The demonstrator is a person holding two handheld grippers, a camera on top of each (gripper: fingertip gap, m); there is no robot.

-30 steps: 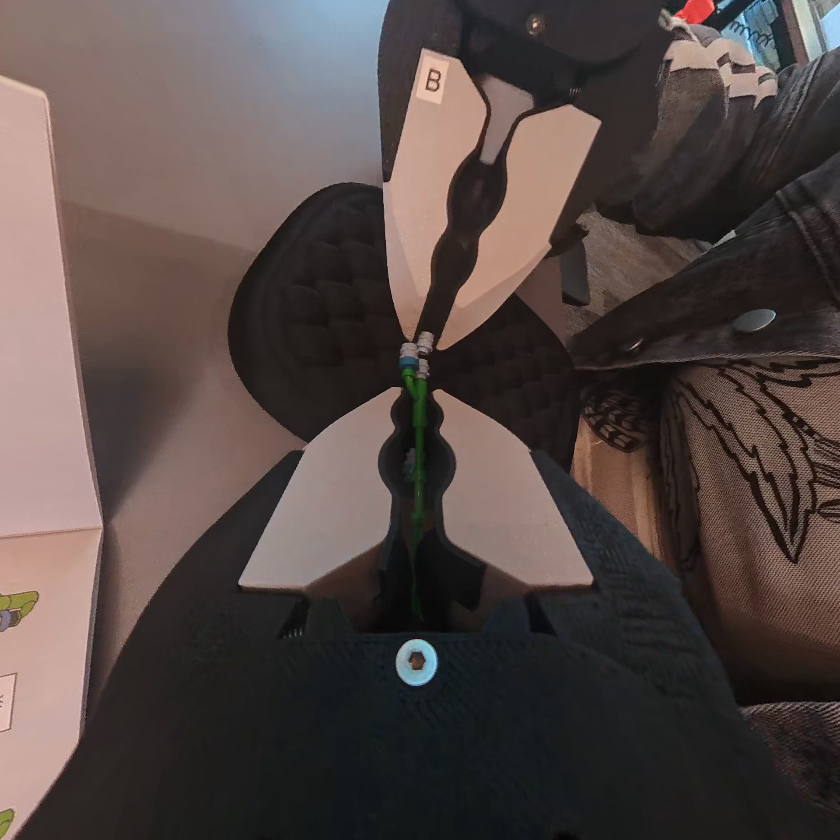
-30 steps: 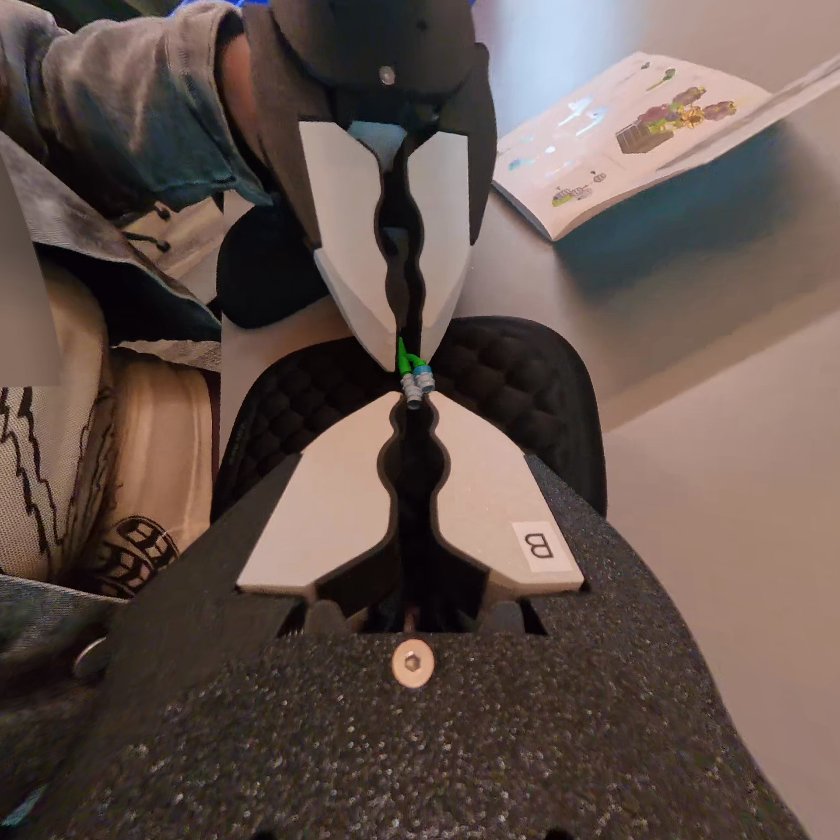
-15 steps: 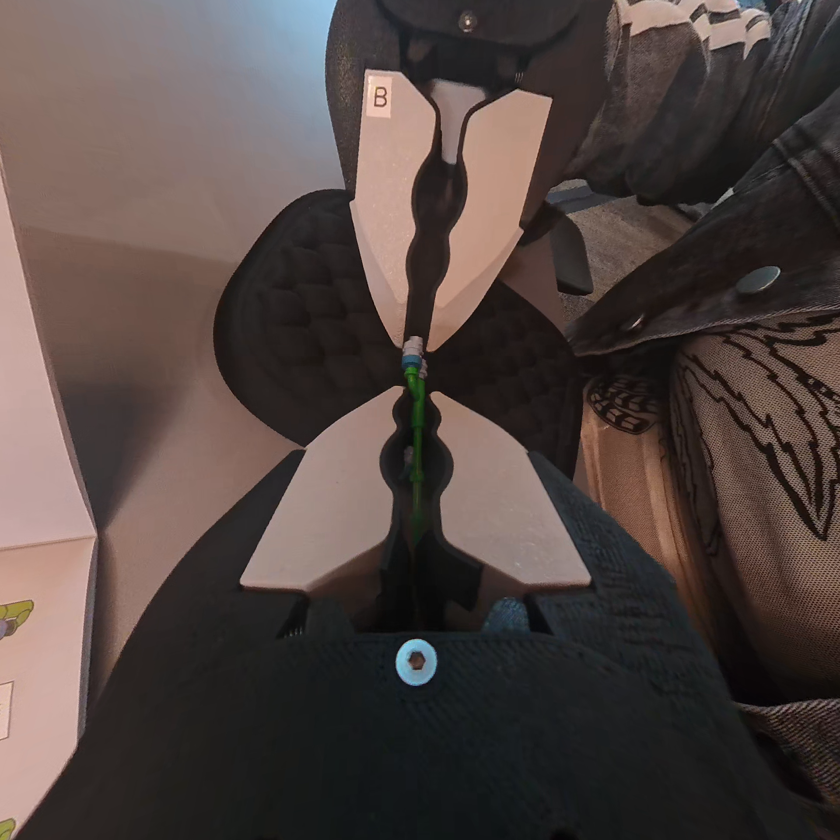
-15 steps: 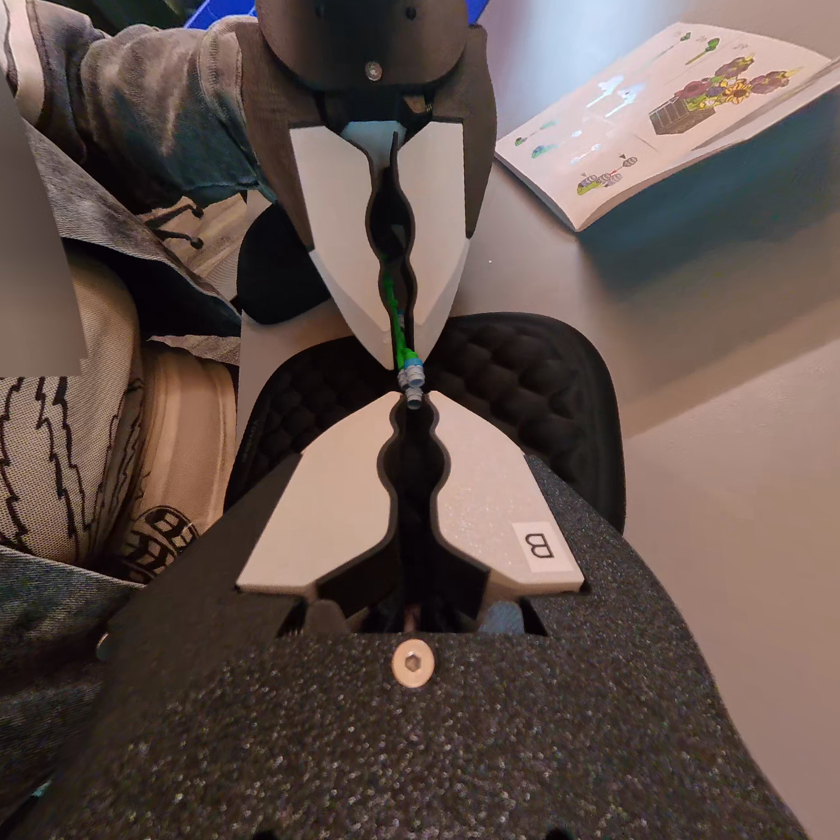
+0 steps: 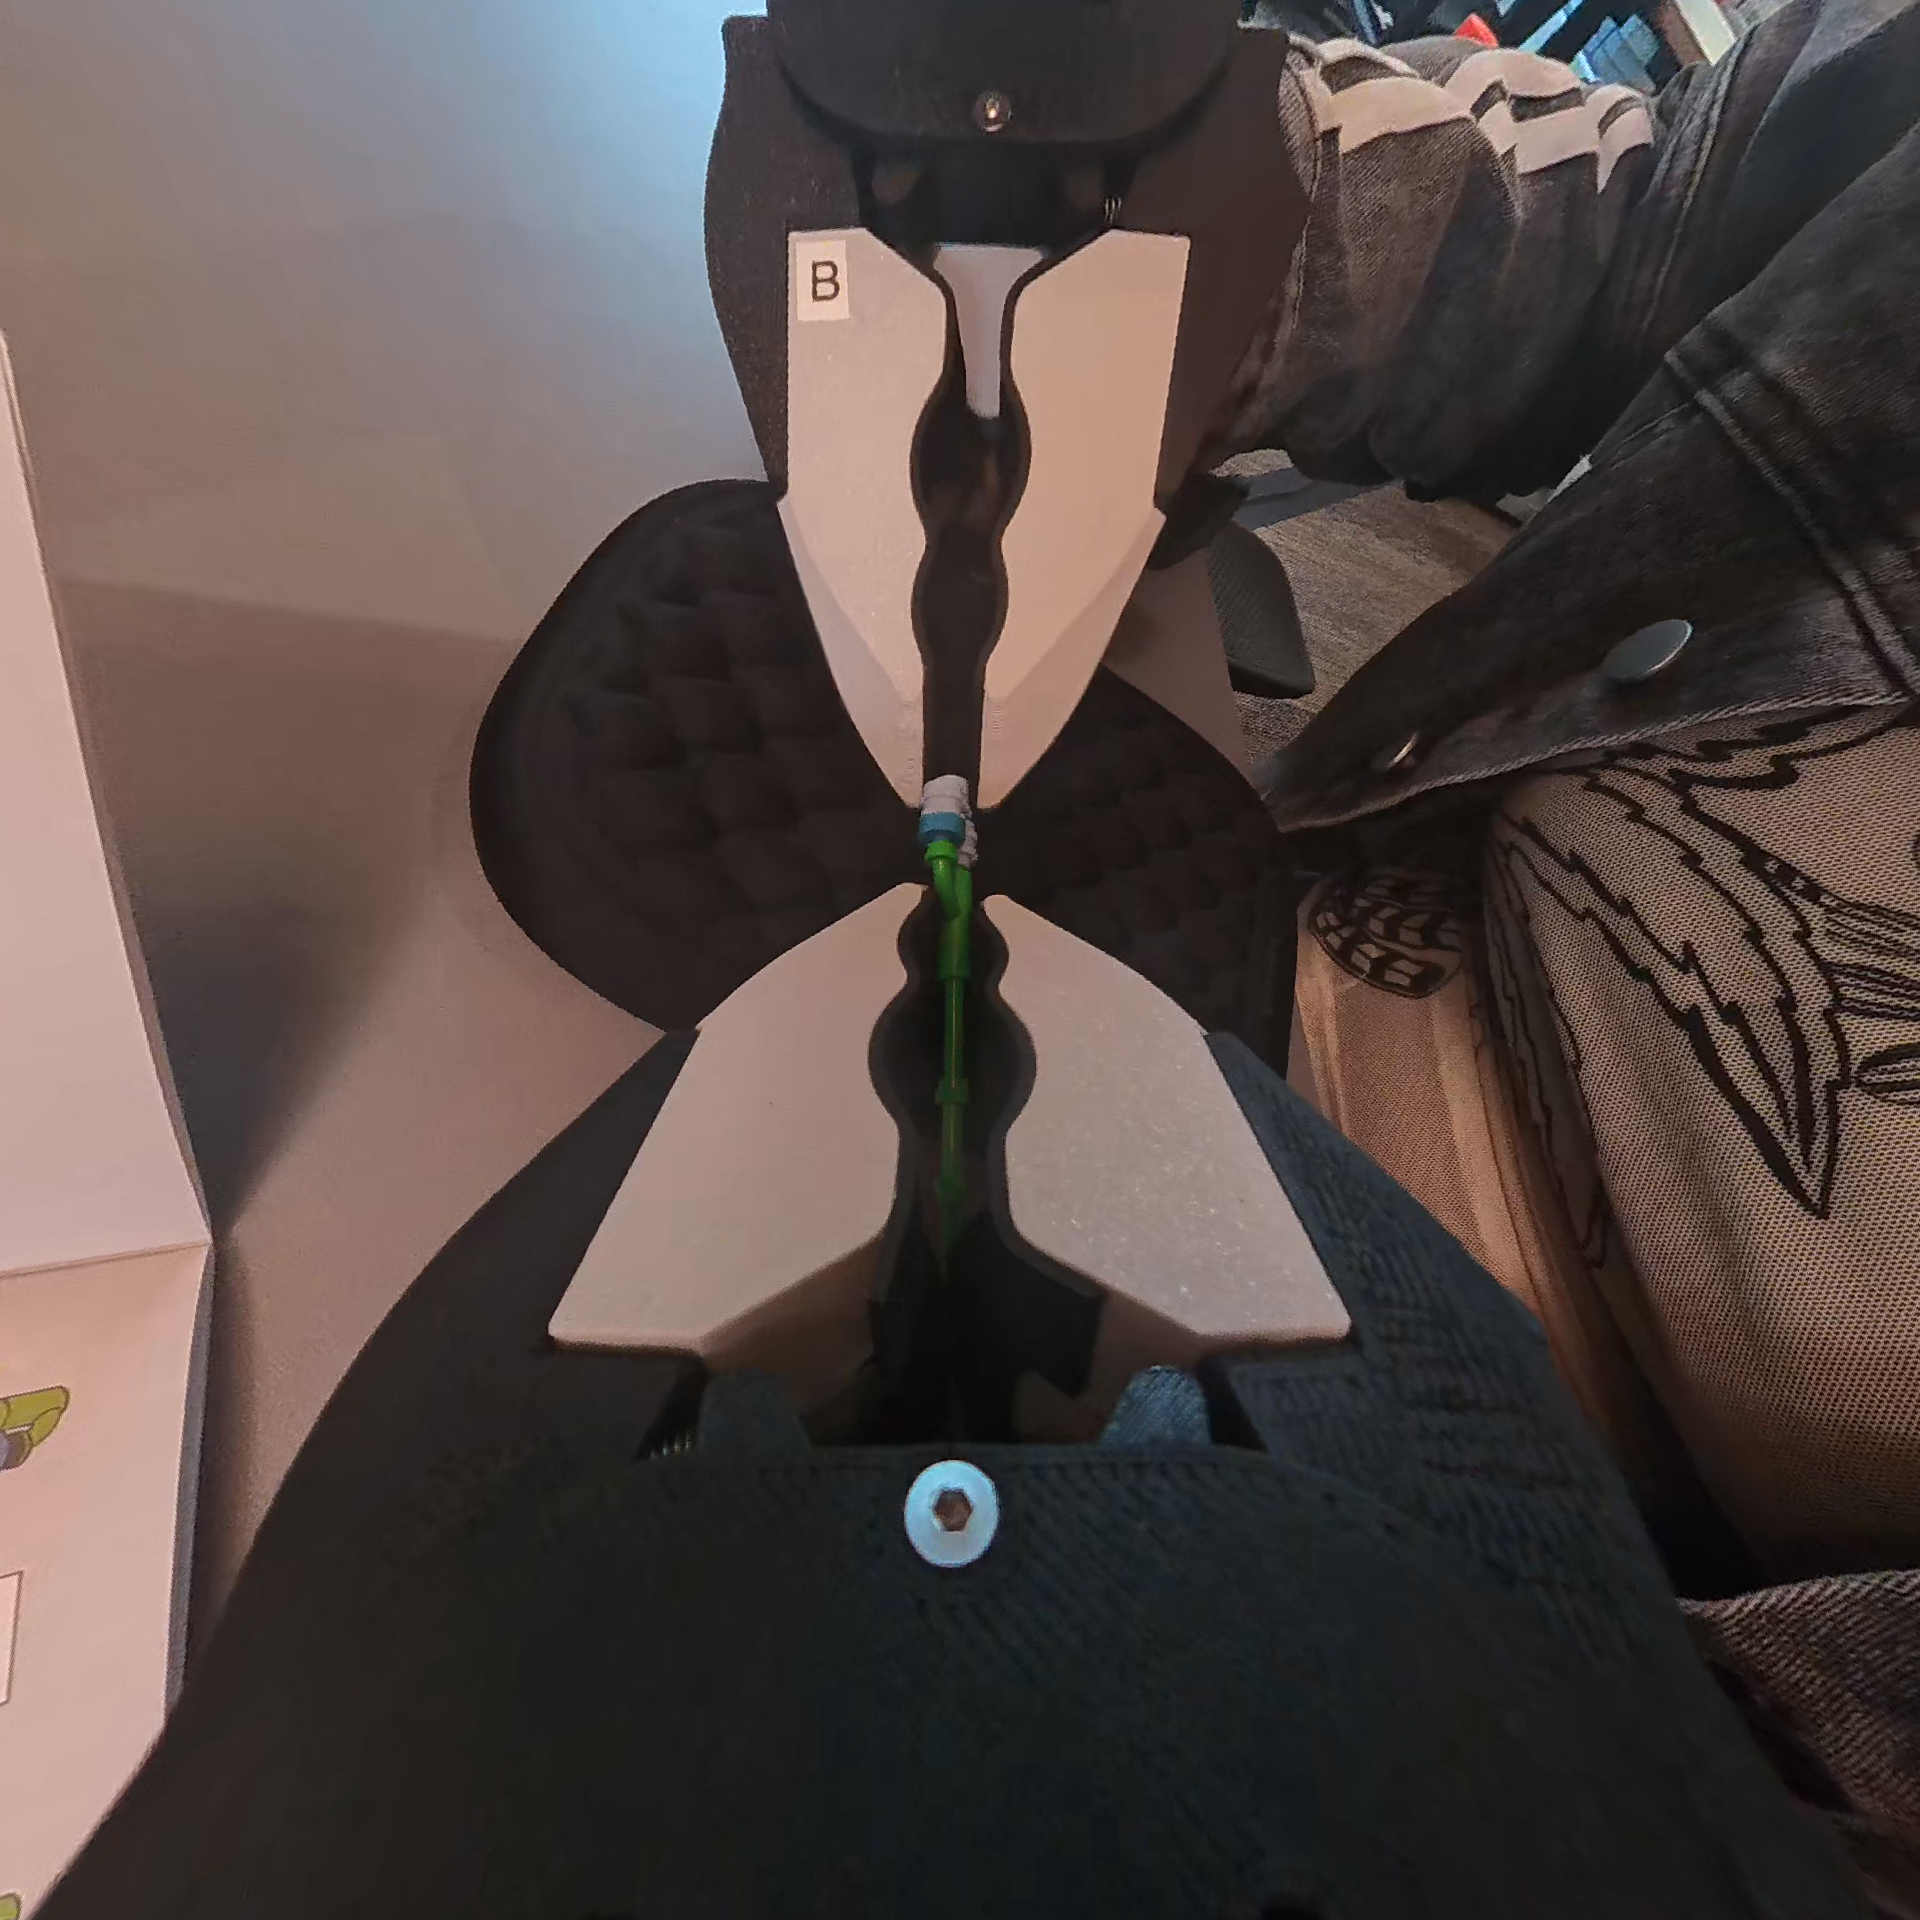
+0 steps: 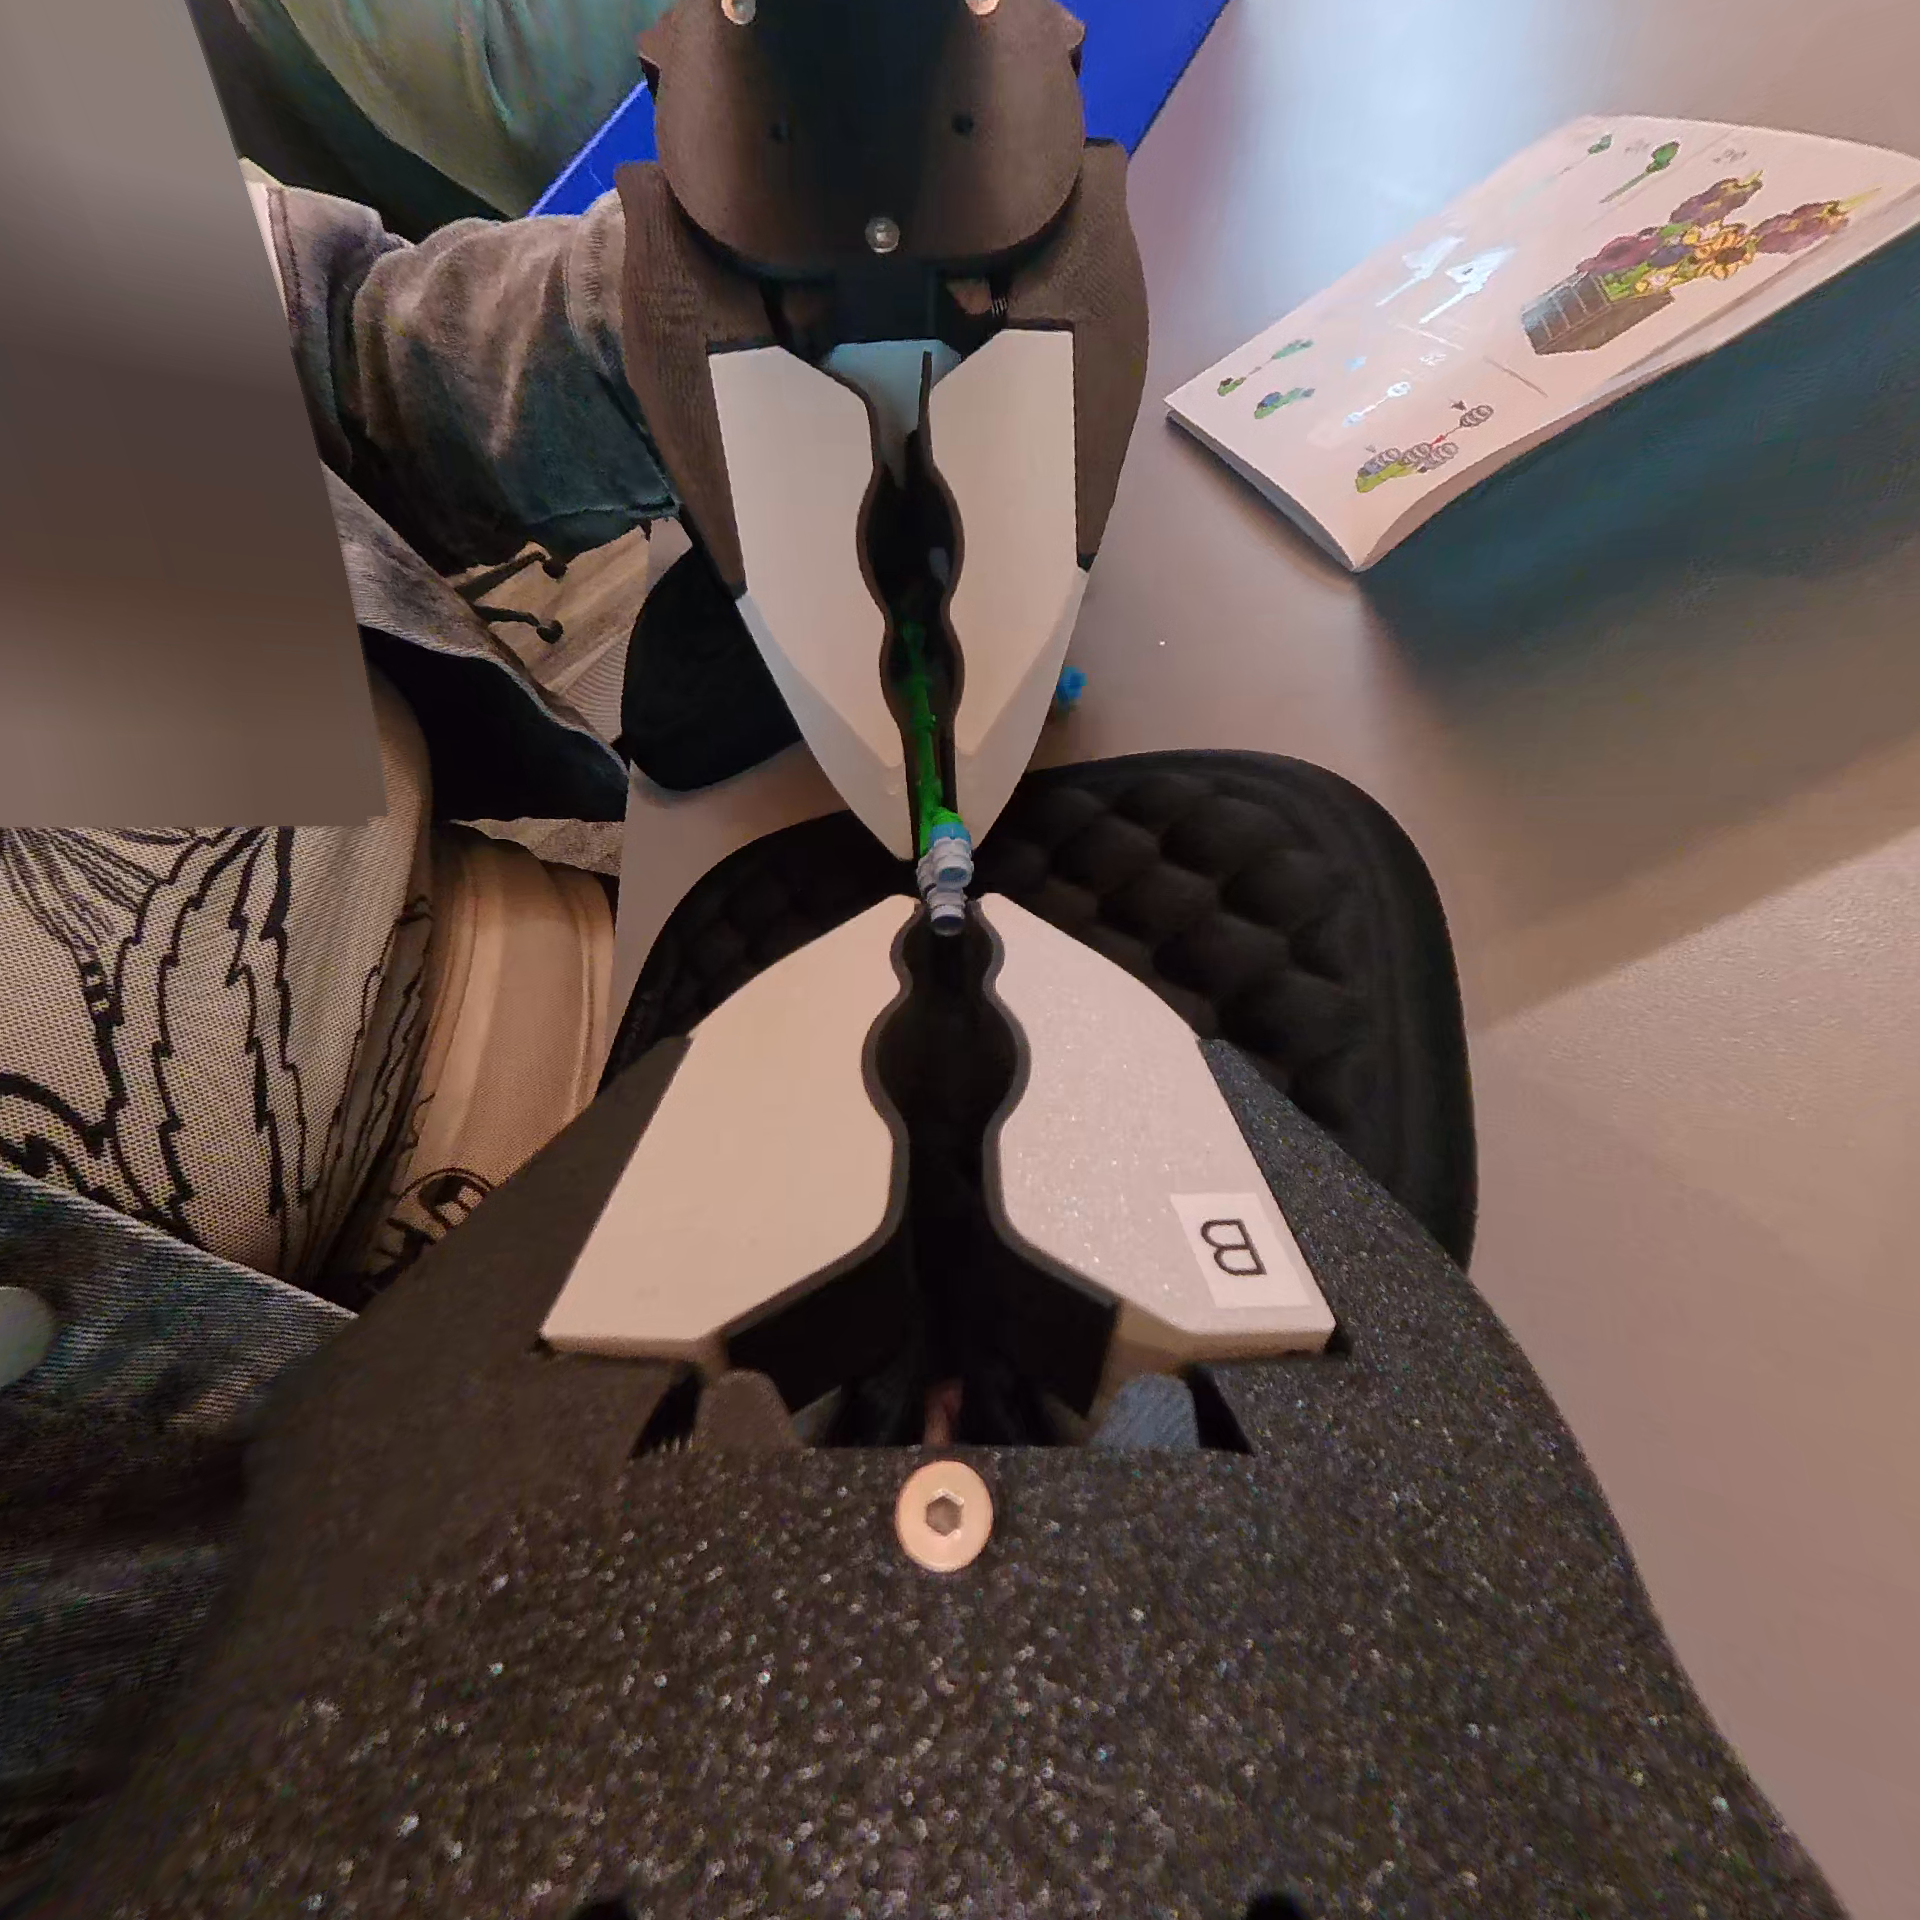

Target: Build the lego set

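Observation:
My two grippers meet tip to tip above a black quilted pad (image 5: 675, 779). My left gripper (image 5: 951, 896) is shut on a thin green lego stem (image 5: 952, 997) that runs back between its fingers. The stem's front end carries a small blue piece (image 5: 935, 829) and a small grey round piece (image 5: 948, 795). My right gripper (image 6: 943, 906) is shut on that grey round piece (image 6: 943, 902). In the right wrist view the left gripper (image 6: 935, 844) points toward me with the green stem (image 6: 921, 707) in it. In the left wrist view the right gripper (image 5: 951, 792) points toward me.
An open instruction booklet (image 6: 1558, 343) lies on the grey table (image 6: 1714, 1351) at the back right; its page edge also shows in the left wrist view (image 5: 83, 1039). A small blue piece (image 6: 1070, 688) lies by the pad (image 6: 1247, 883). The person's jacket and printed shirt (image 5: 1662, 1039) are close by. Left and right tips are no more than a few centimetres apart.
Both grippers stay shut and tip to tip. They have turned a little together, and the grey piece now sits more in line with the stem's blue end.

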